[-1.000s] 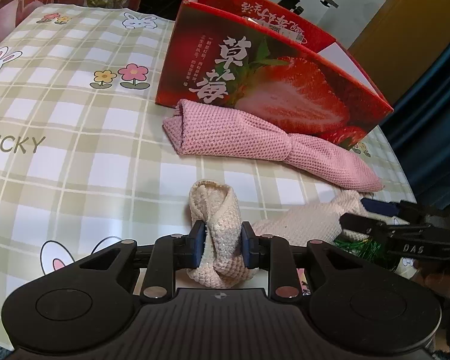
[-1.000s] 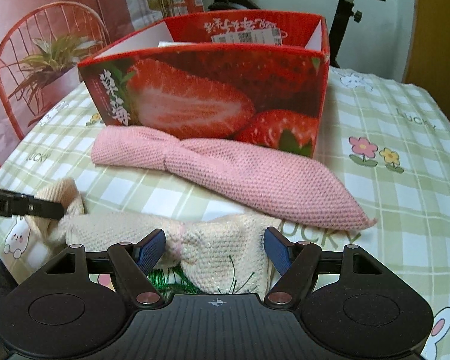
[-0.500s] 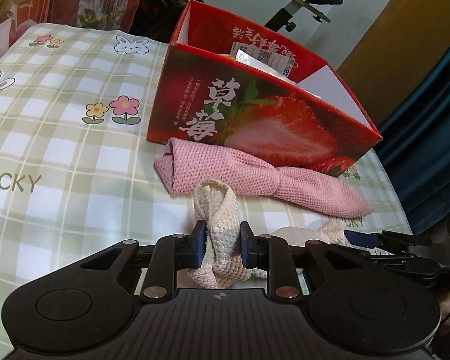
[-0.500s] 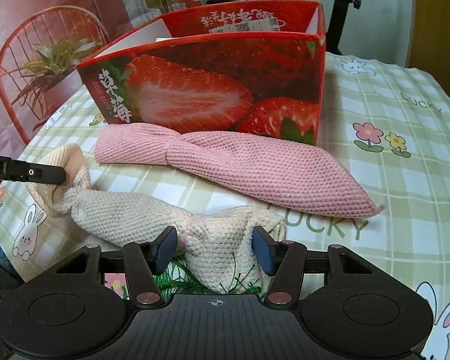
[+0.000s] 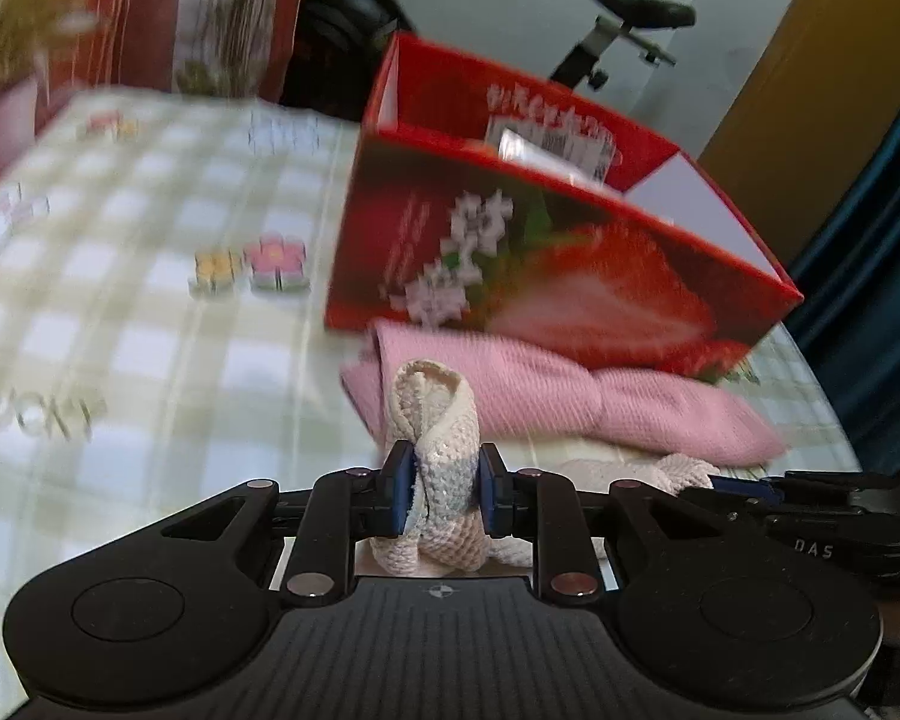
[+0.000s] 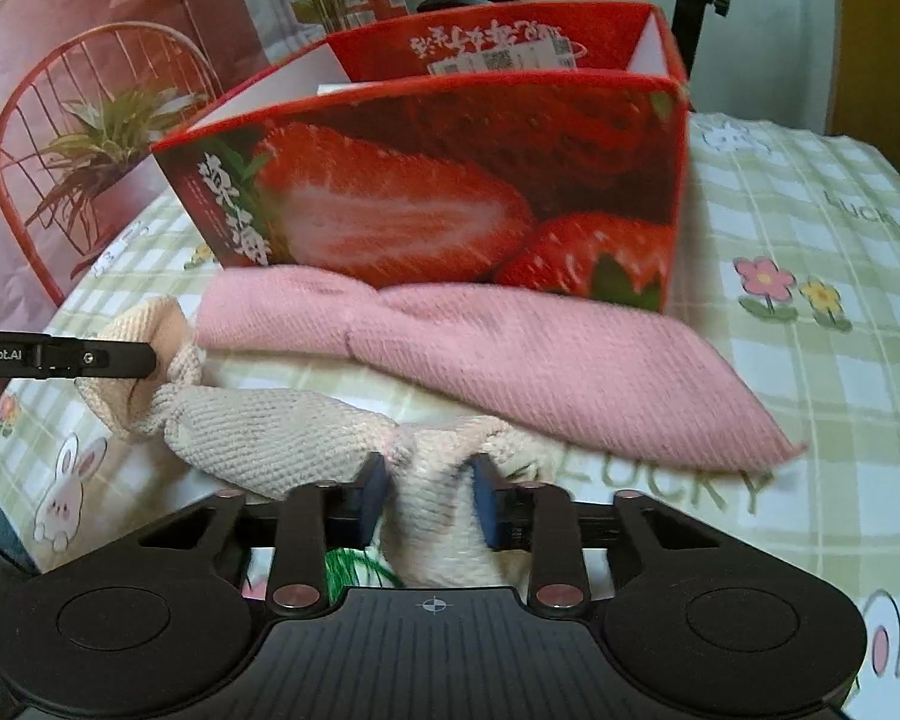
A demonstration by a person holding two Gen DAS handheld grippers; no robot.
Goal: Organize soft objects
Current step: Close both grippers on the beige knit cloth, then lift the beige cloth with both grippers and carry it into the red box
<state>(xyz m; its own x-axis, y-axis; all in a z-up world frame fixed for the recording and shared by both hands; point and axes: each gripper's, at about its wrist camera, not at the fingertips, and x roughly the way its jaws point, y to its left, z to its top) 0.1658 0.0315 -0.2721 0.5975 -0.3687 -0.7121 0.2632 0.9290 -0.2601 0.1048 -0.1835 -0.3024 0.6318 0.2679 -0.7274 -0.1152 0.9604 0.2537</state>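
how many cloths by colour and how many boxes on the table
pink cloth: 1
cream cloth: 1, held at both ends by the left gripper and right gripper
red strawberry box: 1
total: 3

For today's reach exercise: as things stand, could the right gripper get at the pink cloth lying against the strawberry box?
Probably not yet: the right gripper is shut on the cream cloth. The pink cloth itself lies uncovered just beyond.
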